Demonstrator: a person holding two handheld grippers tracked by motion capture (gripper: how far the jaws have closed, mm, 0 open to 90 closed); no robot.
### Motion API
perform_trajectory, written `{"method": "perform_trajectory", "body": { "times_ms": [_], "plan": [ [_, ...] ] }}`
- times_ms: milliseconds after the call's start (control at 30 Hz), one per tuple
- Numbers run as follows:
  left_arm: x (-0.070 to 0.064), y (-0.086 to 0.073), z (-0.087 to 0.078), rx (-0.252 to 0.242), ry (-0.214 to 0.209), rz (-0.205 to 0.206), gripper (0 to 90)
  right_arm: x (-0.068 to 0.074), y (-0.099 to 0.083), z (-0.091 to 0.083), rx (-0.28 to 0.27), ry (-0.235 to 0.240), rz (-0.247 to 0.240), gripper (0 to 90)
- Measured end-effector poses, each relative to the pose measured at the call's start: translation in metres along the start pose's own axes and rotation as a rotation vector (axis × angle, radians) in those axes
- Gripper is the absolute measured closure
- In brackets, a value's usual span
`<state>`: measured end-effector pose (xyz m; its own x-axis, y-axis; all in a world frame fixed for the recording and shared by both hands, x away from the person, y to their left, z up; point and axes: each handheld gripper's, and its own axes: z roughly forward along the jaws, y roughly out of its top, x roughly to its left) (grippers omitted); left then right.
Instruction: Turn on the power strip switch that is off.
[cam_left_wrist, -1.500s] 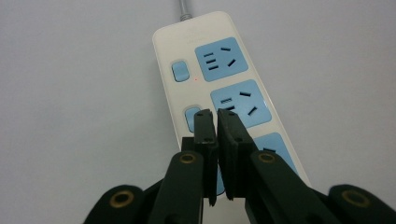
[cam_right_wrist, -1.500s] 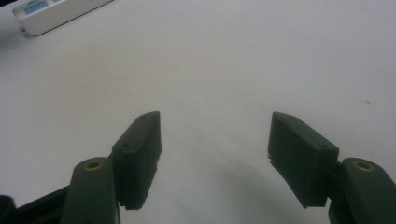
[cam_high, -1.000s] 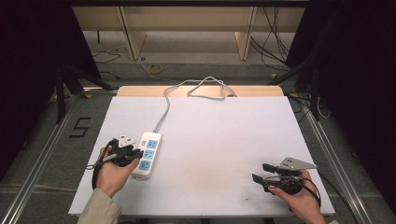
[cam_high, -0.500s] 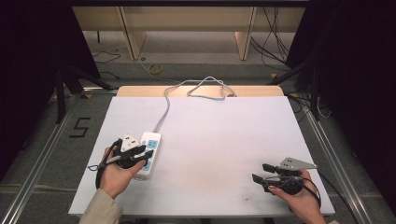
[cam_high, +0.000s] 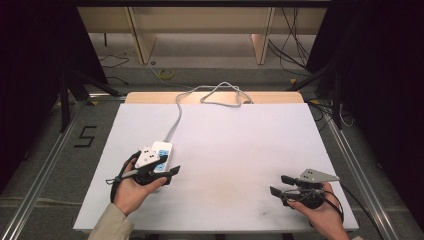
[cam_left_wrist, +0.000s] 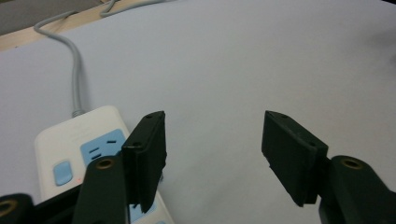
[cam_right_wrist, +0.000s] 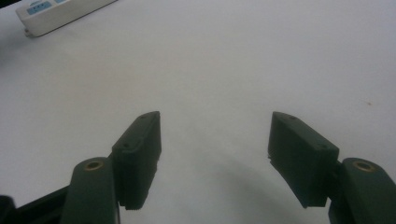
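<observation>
A white power strip (cam_high: 163, 149) with blue sockets lies at the left of the white table top (cam_high: 235, 145). Its grey cable (cam_high: 176, 116) runs to the far edge. My left gripper (cam_high: 169, 169) hovers open over the strip's near end and hides that part of it. In the left gripper view the gripper (cam_left_wrist: 215, 120) stands open. Its left jaw is above the strip's (cam_left_wrist: 77, 151) right edge, and bare table lies between the jaws. My right gripper (cam_high: 280, 185) rests open at the front right, with nothing between its fingers (cam_right_wrist: 215, 117). The strip (cam_right_wrist: 56, 11) lies far off.
The cable loops (cam_high: 222, 92) over a wooden strip (cam_high: 150, 97) at the table's far edge. Metal frame rails (cam_high: 345, 155) run along both sides of the table. Shelving legs (cam_high: 140, 35) stand on the floor beyond.
My left gripper has moved right, from beside the power strip to above its near end. The strip and the right gripper have stayed put.
</observation>
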<state>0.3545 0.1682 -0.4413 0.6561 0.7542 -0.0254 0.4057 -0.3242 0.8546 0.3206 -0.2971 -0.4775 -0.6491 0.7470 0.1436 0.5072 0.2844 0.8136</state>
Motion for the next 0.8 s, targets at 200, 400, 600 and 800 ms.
{"method": "perform_trajectory", "body": {
  "times_ms": [200, 400, 600, 800],
  "plan": [
    [-0.014, -0.001, 0.009, -0.010, -0.035, 0.045, 29.8, 0.002, 0.001, -0.001, -0.006, 0.005, -0.013, 35.2],
    [-0.029, -0.004, 0.019, 0.015, -0.064, 0.066, 27.6, 0.005, 0.002, -0.001, -0.011, 0.019, -0.032, 34.6],
    [-0.041, -0.009, 0.028, 0.034, -0.071, 0.086, 26.5, 0.007, 0.002, -0.002, -0.016, 0.027, -0.042, 34.3],
    [-0.047, -0.014, 0.032, 0.066, -0.072, 0.114, 26.3, 0.009, 0.003, -0.002, -0.022, 0.035, -0.050, 34.1]
  ]
}}
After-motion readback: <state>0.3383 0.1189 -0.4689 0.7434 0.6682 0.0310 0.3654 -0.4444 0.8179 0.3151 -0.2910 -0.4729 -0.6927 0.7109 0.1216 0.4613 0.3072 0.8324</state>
